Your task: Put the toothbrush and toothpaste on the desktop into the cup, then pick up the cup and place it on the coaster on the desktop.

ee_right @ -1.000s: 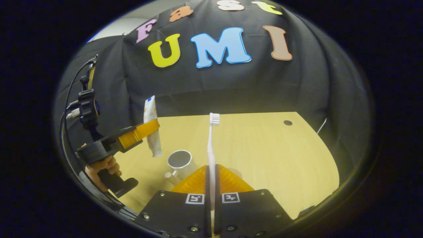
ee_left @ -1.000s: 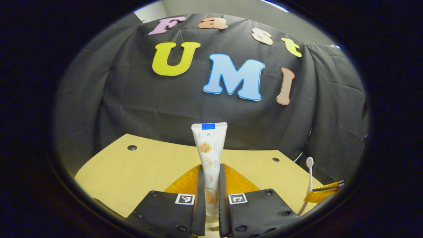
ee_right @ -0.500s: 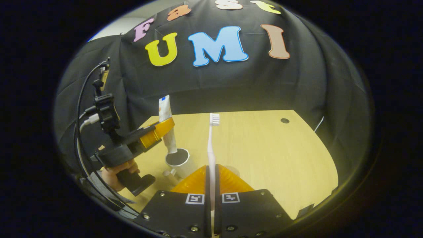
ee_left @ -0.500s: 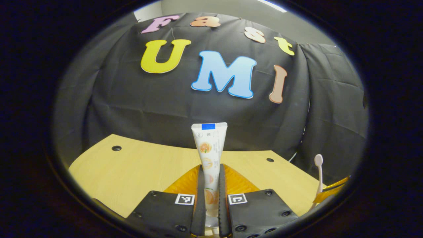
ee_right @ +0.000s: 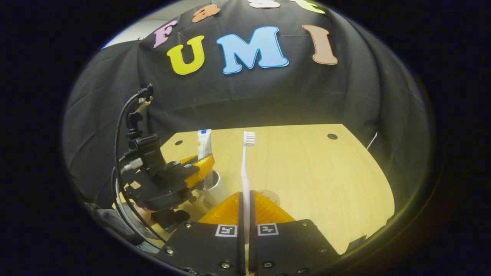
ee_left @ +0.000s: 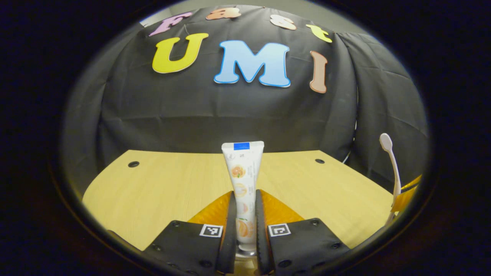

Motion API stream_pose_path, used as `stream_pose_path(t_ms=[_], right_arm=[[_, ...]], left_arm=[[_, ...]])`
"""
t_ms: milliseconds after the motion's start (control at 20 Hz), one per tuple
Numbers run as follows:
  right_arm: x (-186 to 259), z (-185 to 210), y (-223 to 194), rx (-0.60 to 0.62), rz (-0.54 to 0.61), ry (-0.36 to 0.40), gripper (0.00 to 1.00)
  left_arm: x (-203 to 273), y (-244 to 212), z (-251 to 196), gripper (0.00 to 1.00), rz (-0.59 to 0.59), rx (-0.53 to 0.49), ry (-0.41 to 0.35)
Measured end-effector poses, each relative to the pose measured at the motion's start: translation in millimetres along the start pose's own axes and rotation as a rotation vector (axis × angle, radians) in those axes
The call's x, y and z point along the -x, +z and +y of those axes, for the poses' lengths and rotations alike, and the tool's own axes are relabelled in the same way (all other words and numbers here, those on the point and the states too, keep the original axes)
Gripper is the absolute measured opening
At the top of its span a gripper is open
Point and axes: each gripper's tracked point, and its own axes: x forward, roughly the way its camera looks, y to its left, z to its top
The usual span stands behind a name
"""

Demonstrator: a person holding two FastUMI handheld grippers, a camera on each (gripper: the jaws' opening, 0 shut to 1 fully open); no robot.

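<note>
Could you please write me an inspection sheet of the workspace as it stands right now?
Surface: wooden desk, with round holes.
Job's things: toothpaste upright in the left claw, lower end in the cup; toothbrush upright in the right claw, head up; coaster just past the right claw.
Clutter: nothing seen.
Grippers: both shut on their items.
Cables: black cable looping off the left gripper.
Surroundings: black cloth wall.

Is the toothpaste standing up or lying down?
Standing up. The toothpaste points straight up between the left gripper's fingers, flat end on top.
</note>
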Motion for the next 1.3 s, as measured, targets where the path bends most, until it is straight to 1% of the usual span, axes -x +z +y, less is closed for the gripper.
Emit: stream_pose_path(t_ms=[150,200,300,350,400,450,600,700,750,900,950,1000,1050,1100,1200,1250,1300], right_arm=[[-5,5,2,-0.012,0.004,0.016,0.05],[-6,8,2,-0.017,0.007,0.023,0.05],[-10,11,3,-0.020,0.008,0.035,0.05],[-12,11,4,-0.019,0.007,0.041,0.05],[-14,13,5,-0.015,0.004,0.049,0.05],[-16,16,8,-0.011,0.000,0.054,0.05],[-22,23,19,-0.001,-0.024,0.079,0.05],[-28,28,28,0.009,-0.044,0.090,0.05],[-28,32,30,0.012,-0.054,0.098,0.05],[-32,42,41,0.022,-0.090,0.128,0.05],[-34,46,46,0.030,-0.103,0.140,0.05],[-37,50,51,0.040,-0.121,0.152,0.05],[-40,55,57,0.052,-0.141,0.167,0.05],[-43,60,64,0.063,-0.164,0.178,0.05],[-51,72,75,0.071,-0.203,0.211,0.05],[-55,78,79,0.074,-0.217,0.226,0.05],[-60,83,83,0.078,-0.229,0.237,0.05]], left_arm=[[-1,-14,-1,0.39,0.060,0.009,-0.011],[0,-23,0,0.39,0.086,0.013,-0.012],[5,-19,2,0.39,0.078,0.010,-0.011],[7,-14,2,0.42,0.069,-0.004,-0.008],[8,-11,2,0.39,0.063,-0.016,-0.008],[12,-7,2,0.47,0.059,-0.022,-0.006],[25,-7,-1,0.48,0.073,-0.015,-0.027],[36,-6,1,0.83,0.079,-0.007,-0.027],[41,-4,0,0.89,0.078,-0.004,-0.029],[58,3,2,0.87,0.077,0.006,-0.025],[64,3,3,0.82,0.081,0.010,-0.022],[71,3,3,0.87,0.089,0.016,-0.018],[77,2,3,0.82,0.100,0.024,-0.013],[81,-1,5,0.87,0.116,0.031,-0.001],[93,-6,8,0.93,0.140,0.044,0.012],[98,-7,10,0.94,0.147,0.051,0.015],[104,-8,10,0.92,0.157,0.061,0.019]])
